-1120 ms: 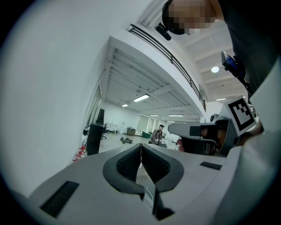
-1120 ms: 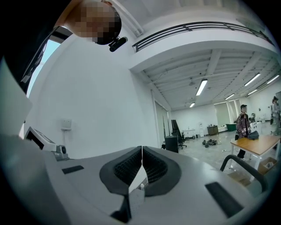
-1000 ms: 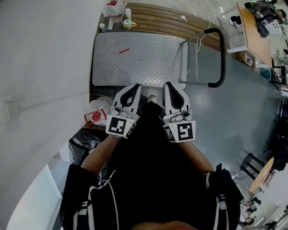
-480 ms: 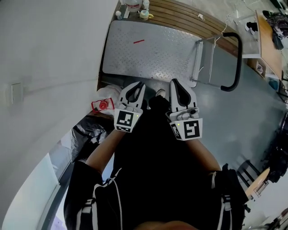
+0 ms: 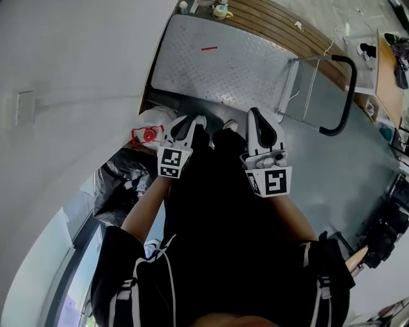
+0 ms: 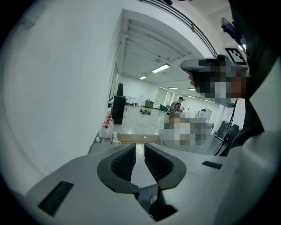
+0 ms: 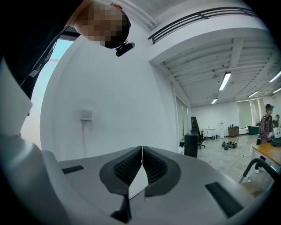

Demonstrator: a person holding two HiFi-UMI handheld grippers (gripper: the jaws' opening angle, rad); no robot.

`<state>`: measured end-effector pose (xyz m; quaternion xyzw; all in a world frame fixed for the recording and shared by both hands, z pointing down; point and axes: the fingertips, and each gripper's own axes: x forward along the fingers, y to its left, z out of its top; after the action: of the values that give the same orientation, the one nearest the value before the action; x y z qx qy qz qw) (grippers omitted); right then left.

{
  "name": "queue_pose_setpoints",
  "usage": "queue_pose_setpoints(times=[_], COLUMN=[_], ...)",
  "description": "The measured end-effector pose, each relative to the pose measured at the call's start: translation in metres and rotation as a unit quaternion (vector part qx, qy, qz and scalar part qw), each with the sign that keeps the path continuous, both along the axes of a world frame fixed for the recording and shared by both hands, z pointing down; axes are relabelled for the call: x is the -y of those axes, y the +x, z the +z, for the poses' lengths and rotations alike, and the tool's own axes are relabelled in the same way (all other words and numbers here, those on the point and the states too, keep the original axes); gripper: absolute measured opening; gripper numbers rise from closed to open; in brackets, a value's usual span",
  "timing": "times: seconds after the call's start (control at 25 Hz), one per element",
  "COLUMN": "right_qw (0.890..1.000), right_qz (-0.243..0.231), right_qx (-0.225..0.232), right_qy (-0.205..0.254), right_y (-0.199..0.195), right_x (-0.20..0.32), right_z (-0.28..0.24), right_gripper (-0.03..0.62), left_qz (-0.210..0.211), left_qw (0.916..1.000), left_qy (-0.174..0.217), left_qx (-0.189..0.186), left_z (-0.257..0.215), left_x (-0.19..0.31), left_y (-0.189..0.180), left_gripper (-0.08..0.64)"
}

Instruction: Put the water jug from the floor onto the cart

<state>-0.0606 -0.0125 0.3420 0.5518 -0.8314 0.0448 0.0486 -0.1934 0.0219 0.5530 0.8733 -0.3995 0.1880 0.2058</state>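
The water jug (image 5: 148, 129), clear with a red cap and label, stands on the floor by the white wall, short of the cart's near left corner. The cart (image 5: 223, 64) is a diamond-plate steel platform with a black push handle (image 5: 340, 96) at its right end. My left gripper (image 5: 193, 119) hangs low just right of the jug and apart from it; its jaws have just been opening and stand open a narrow slit with nothing between them (image 6: 139, 146). My right gripper (image 5: 254, 111) is held higher at the cart's near edge, shut and empty (image 7: 142, 148).
A black bag (image 5: 121, 182) lies on the floor behind the jug, at my left. Small bottles (image 5: 220, 9) and another jug (image 6: 106, 127) stand past the cart's far end on a wooden strip (image 5: 287, 25). The curved wall (image 5: 64, 76) closes in the left side.
My left gripper has dropped and drawn closer to the jug, and its jaws have parted slightly. The right gripper has shifted a little. The cart sits higher in the head view.
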Motion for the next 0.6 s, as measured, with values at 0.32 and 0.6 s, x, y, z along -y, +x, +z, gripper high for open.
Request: queue_pose_setpoints(times=[0.32, 0.6], right_qw=[0.999, 0.999], right_qz=[-0.03, -0.039], right_qx=[-0.014, -0.018], right_qy=[-0.007, -0.025], right_y=[-0.027, -0.032], right_x=[0.01, 0.014], right_z=[0.009, 0.019], right_gripper=[0.018, 0.018], left_qz=[-0.062, -0.117], left_qw=[0.9938, 0.9796], left_qy=[-0.09, -0.155], left_qx=[0.021, 0.053], left_z=[0.087, 0.149], left_x=[-0.017, -0.041], left_y=[-0.064, -0.107], left_gripper=[0.078, 0.108])
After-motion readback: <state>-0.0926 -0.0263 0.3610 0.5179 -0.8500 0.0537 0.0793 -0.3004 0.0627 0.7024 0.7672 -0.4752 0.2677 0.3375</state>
